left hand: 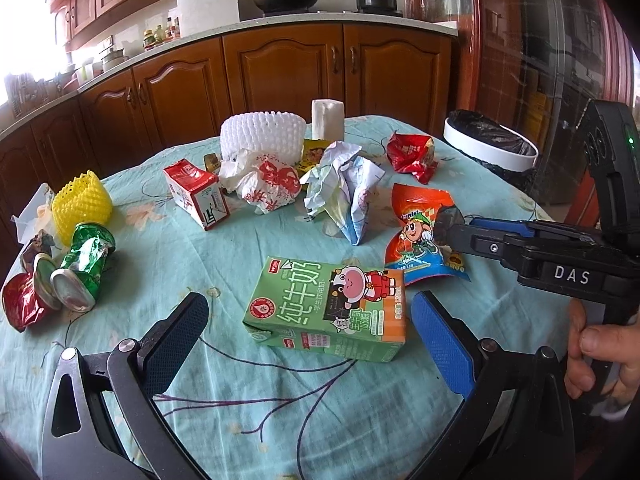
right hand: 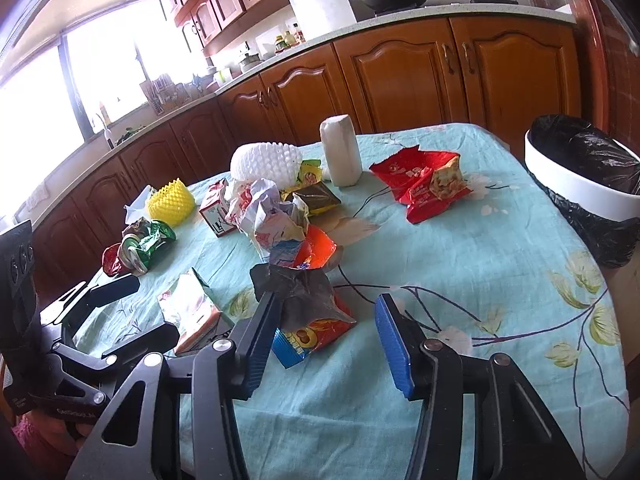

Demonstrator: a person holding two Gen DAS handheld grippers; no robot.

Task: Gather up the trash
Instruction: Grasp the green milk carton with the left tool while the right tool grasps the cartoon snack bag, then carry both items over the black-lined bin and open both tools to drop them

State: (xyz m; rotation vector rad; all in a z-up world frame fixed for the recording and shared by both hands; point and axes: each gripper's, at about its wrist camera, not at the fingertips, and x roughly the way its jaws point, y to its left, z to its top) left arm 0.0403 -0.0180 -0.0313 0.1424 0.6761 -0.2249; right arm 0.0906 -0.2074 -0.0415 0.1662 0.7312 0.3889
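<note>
pictured: a cluttered kitchen table [left hand: 280,420] under a pale blue floral cloth, mid trash collection. left gripper [left hand: 308,336] spread wide and empty, green milk carton [left hand: 332,308] lying flat between and just ahead of its two fingers, near the blue pad but apparently not touching it. right gripper [right hand: 324,340] half closed around an orange snack wrapper [right hand: 308,312], crumpled end against the left finger, right finger still clear of it, so not yet gripped; contact on the near side hard to confirm through the fisheye. beyond both sets of fingertips: crumpled paper [left hand: 344,196], a red-and-white carton [left hand: 196,194], crushed cans [left hand: 72,276] far to the left of the left fingers, a red chip bag [right hand: 428,184], white foam netting [left hand: 262,136] and yellow foam netting [left hand: 82,204]. lined white bin [right hand: 580,184] well off to the right of the right fingers, past the table edge. likely handling: wrapper feather-light, slick and crackly, prone to slipping from a shallow pinch, best taken across its bunched dark end where the foil is doubled. carton light but fairly stiff, probably empty, best squeezed across its narrow sides, gently enough not to crush out dregs.
</note>
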